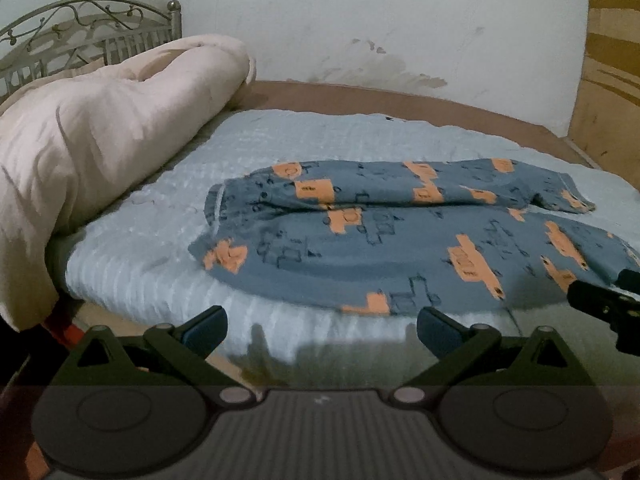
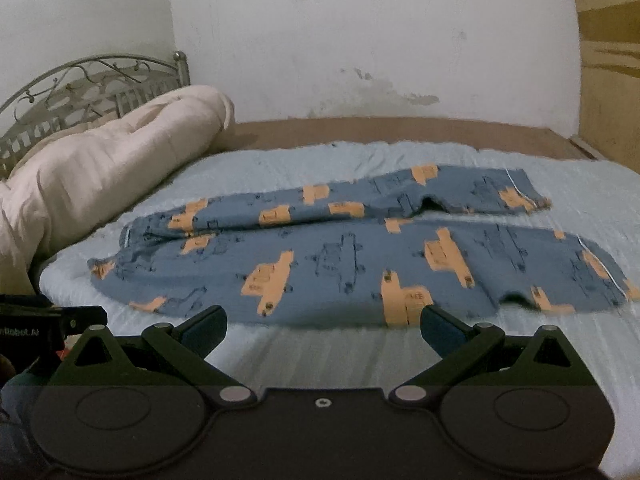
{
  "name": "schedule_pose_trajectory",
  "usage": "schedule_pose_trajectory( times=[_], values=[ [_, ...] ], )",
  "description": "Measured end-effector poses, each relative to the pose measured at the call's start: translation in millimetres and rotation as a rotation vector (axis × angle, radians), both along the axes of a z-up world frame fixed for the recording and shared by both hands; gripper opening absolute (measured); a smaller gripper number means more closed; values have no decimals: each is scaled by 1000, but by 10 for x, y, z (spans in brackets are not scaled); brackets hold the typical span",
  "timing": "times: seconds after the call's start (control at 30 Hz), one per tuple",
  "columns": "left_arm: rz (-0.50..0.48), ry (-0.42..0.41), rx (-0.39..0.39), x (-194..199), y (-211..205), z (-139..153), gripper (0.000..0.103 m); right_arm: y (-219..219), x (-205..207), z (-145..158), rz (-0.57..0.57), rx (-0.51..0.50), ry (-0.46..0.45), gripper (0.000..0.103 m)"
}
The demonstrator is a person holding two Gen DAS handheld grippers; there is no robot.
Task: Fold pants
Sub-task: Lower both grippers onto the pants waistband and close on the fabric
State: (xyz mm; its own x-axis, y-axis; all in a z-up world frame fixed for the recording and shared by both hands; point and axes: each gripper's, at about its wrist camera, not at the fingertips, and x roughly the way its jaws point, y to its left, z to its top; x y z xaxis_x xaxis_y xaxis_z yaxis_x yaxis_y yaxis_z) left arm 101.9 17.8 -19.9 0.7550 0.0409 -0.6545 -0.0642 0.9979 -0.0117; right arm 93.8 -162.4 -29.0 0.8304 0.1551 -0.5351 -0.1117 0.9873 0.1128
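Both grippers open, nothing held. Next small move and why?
Probably ease the left gripper and right gripper forward onto the near edge of the pants. They lie flat, legs side by side on the blue sheet, ungrasped.

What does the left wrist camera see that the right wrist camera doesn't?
Only the left wrist view shows the left gripper up close, jaws open, with part of the right gripper's body at its right edge.

Only the right wrist view shows the right gripper up close, also open, and the pants' far right end in full.

Both show the blue pants with orange shapes lying flat on the light blue blanket, the rolled cream duvet and the metal headboard.
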Motion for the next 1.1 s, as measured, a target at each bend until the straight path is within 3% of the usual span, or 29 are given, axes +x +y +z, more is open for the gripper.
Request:
schedule_pose_trajectory(
  times=[0.13, 0.3, 0.57, 0.9, 1.1],
  values=[
    [11, -4, 21, 265, 51, 55, 102, 4, 235, 6, 50, 4, -35, 102],
    [20, -26, 40, 601, 174, 134, 102, -15, 598, 32, 121, 60, -18, 102],
    [8, -45, 102, 1184, 369, 144, 103, 23, 1216, 99, 195, 7, -31, 102],
    [-7, -37, 176, 1939, 678, 10, 103, 57, 2398, 55, 340, -64, 5, 102],
    [-87, -33, 171, 2431, 866, -24, 103, 45, 3066, -73, 440, -100, 30, 102]
  ],
)
